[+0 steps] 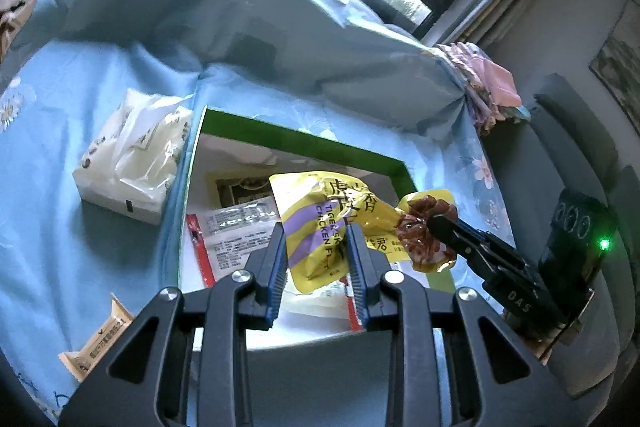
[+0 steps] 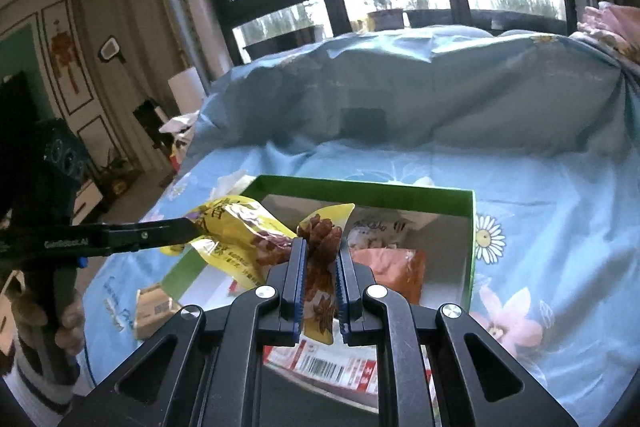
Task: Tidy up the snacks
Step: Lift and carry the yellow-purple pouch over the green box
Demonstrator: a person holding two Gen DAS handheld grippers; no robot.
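Left wrist view: both hand-held grippers, left (image 1: 316,231) and right (image 1: 434,223), clamp the yellow chicken-snack pouch (image 1: 320,223) above the green box (image 1: 304,141); next, lower it in.

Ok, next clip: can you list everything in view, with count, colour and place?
snack pouch: one, yellow and purple, held over the box by both grippers
box: one, green rim, white inside, on the bedspread
packets in the box: several, red-white and orange
tissue pack: one, white, left of the box
small packet: one, tan, on the bedspread near the box
bedspread: one, light blue, flowered
left hand-held gripper: black, shut on the pouch
right hand-held gripper: black, shut on the pouch
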